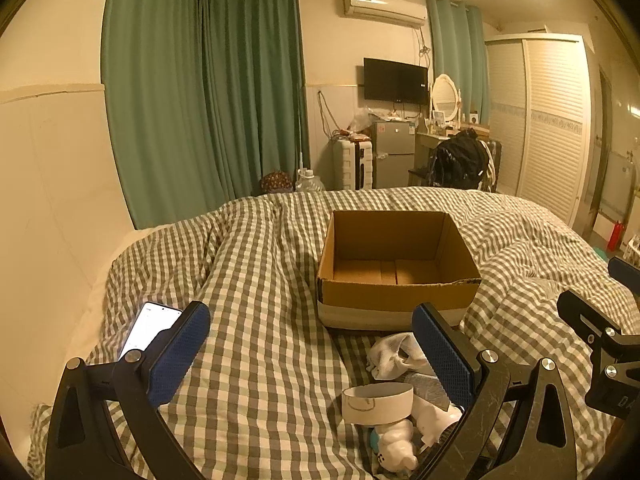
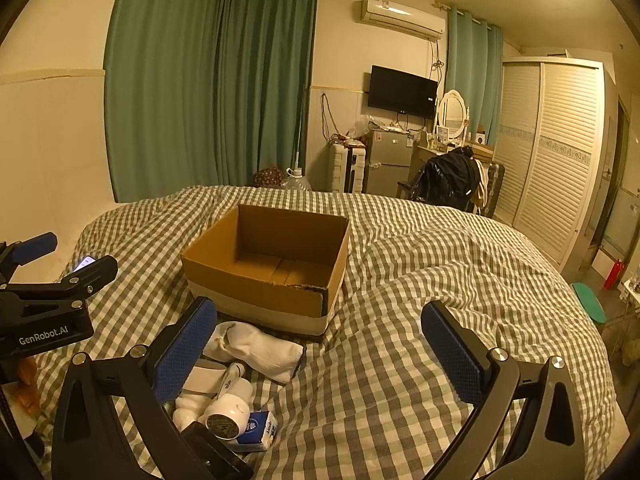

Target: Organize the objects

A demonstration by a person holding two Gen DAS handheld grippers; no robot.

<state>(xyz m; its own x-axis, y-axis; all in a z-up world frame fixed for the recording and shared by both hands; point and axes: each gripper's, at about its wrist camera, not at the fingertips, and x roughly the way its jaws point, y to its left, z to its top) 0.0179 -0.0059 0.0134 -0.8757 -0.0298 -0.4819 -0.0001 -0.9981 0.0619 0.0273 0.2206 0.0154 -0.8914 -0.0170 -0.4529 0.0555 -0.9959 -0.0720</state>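
An open, empty cardboard box [image 1: 400, 264] stands on the checked bed; it also shows in the right wrist view [image 2: 268, 264]. In front of it lies a pile of small items: a white sock [image 2: 260, 350], a white tube [image 2: 230, 378], a white round device [image 2: 230, 412], a blue-white packet [image 2: 256, 430], and in the left wrist view a paper ring [image 1: 378, 402] and white sock [image 1: 394, 354]. My left gripper [image 1: 312, 356] is open, empty, left of the pile. My right gripper [image 2: 320, 352] is open, empty, just right of the pile.
A lit phone [image 1: 150, 328] lies on the bed at the left, behind my left finger. The checked duvet [image 2: 440, 280] covers the bed. Beyond it stand green curtains, a fridge [image 1: 390, 154], a chair with a dark jacket [image 1: 460, 160] and a wardrobe [image 1: 552, 128].
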